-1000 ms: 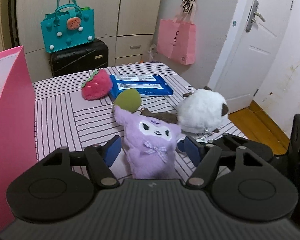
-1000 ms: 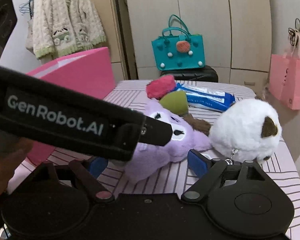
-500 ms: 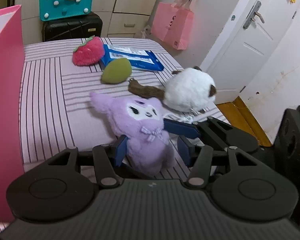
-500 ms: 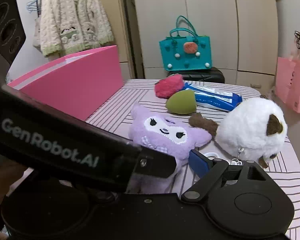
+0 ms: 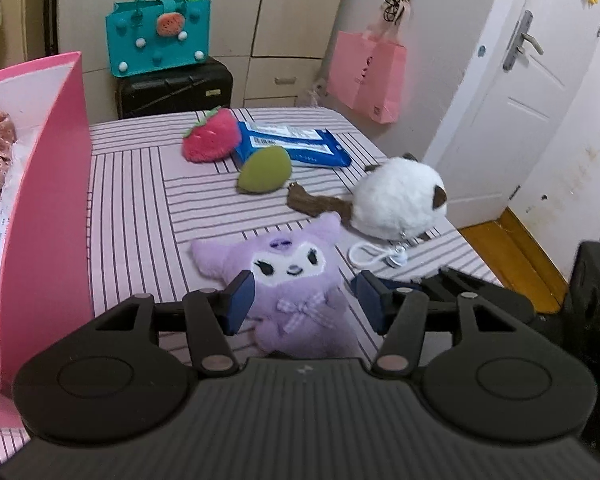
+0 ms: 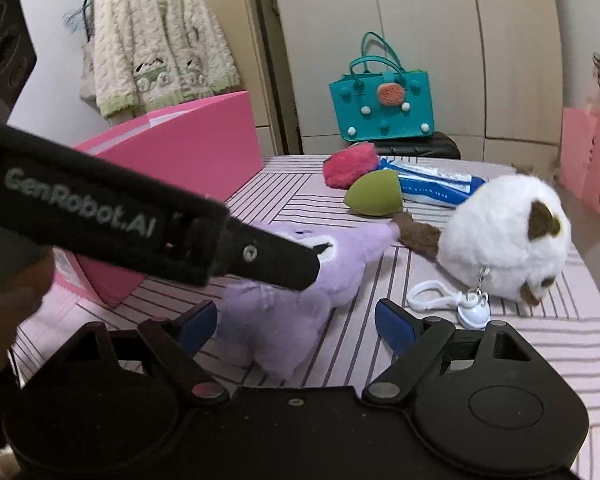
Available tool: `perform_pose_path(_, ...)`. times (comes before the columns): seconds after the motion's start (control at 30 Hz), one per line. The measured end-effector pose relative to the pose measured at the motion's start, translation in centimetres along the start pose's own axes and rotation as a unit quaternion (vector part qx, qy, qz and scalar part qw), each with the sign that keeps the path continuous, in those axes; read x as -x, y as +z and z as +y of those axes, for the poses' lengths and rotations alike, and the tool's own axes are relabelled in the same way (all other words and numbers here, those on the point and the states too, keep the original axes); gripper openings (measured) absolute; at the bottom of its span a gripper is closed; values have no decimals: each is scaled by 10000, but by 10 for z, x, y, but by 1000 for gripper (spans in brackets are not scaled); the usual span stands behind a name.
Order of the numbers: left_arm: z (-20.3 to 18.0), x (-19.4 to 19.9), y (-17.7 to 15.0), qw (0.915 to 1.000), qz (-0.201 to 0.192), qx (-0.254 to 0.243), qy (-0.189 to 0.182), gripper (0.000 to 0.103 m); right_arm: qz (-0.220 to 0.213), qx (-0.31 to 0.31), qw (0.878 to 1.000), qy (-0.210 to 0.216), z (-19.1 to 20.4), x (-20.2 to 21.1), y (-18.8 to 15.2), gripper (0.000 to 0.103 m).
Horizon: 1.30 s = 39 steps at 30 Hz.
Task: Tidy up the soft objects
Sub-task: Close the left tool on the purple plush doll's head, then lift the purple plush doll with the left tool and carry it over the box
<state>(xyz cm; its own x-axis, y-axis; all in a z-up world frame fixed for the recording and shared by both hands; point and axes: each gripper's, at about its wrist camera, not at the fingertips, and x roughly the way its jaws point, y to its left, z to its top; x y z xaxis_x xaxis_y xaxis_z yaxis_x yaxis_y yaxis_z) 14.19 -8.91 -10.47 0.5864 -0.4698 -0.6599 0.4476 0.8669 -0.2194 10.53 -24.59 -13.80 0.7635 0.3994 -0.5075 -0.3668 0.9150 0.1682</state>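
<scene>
The left gripper [image 5: 300,300] has its blue-padded fingers [image 5: 240,300] spread apart on either side of the purple plush [image 5: 296,284], the pads beside its body and not pressing it in, so nothing is clamped. The right gripper [image 6: 296,324] is likewise spread wide, one pad near the plush's lower end and the other over bare cloth, holding nothing. The purple plush lies on its back on the striped table [image 5: 132,200], face up, with a white face patch, dark lashes, a small mouth, a checked bow at the chest and pointed ears flopping outward; its pile looks short and dense, and it should squash easily under the pads. Just beyond it lies the white round plush [image 5: 396,204] with brown ear and brown tail, its white loop and clip on the cloth beside it. Farther back are the green pad [image 5: 264,170], the strawberry plush [image 5: 210,140] and a blue packet [image 5: 296,146]. The pink box [image 5: 48,208] stands at the left edge of the table, with a floral cloth item and papers inside. By my reckoning the sorting is barely under way: four soft things remain outside on the table, and the purple one is next.
</scene>
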Motion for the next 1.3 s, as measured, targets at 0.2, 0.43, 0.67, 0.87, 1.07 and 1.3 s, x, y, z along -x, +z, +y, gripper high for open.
perform_pose_path(0.2,1,-14,0,9994,15,-25,348,54,-82,-356,9993,29,7,-9,0,86)
perform_pose_path(0.43,7,-15,-2,9993,109,-4,364,53,-139,-11,9990,-420,17,-13,-1,71)
perform_pose_path(0.67,11,-24,-5,9995,170,145,209,53,-123,18,9987,-497,14,-7,-2,59)
perform_pose_path(0.87,9,-23,-8,9996,91,217,155,45,-187,-45,9985,-519,17,-9,-2,53)
perform_pose_path(1.07,1,-21,-10,9997,12,115,232,44,-217,-316,9985,-401,11,-6,-2,50)
perform_pose_path(1.3,-5,-13,-15,9994,69,27,331,45,-198,-564,9979,-259,10,0,-6,49)
